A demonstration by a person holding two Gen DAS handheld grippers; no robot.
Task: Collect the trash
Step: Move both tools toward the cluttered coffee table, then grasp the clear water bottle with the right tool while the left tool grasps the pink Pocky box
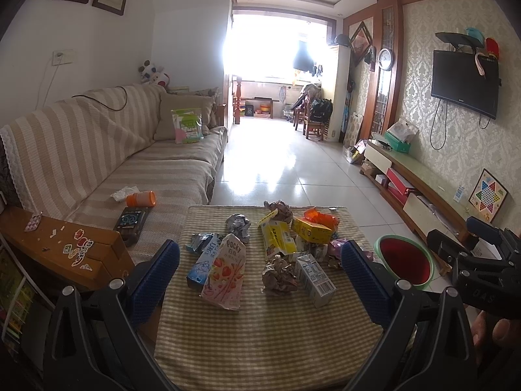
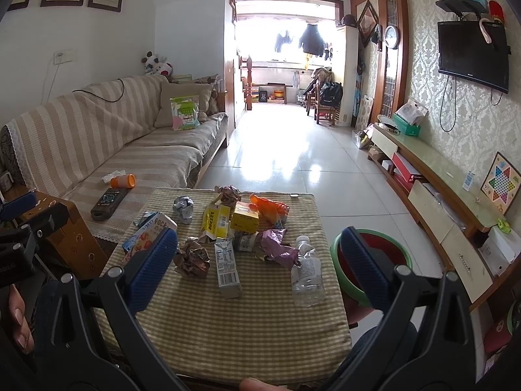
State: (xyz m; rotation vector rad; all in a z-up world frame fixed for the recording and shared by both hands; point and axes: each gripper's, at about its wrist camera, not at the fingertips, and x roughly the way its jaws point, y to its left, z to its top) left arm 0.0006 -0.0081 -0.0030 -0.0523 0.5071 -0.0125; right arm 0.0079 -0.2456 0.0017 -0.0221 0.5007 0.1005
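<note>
Trash lies on a low table with a checked cloth (image 1: 267, 342). In the left wrist view I see a pink Pocky box (image 1: 224, 270), a crumpled brown paper ball (image 1: 280, 275), a white carton (image 1: 314, 277), yellow boxes (image 1: 280, 238) and a foil ball (image 1: 239, 224). My left gripper (image 1: 260, 280) hovers open above the table's near side, holding nothing. The right wrist view adds a clear plastic bottle (image 2: 306, 270) and a purple wrapper (image 2: 278, 247). My right gripper (image 2: 259, 265) is open and empty over the near edge. A red basin with a green rim (image 2: 405, 257) stands on the floor at the table's right.
A striped sofa (image 1: 130, 163) on the left carries an orange cup (image 1: 141, 199), a tissue and a dark remote (image 1: 132, 221). A wooden side table (image 1: 65, 251) sits at the near left. A long TV cabinet (image 2: 439, 195) runs along the right wall. Tiled floor (image 2: 286, 163) stretches beyond the table.
</note>
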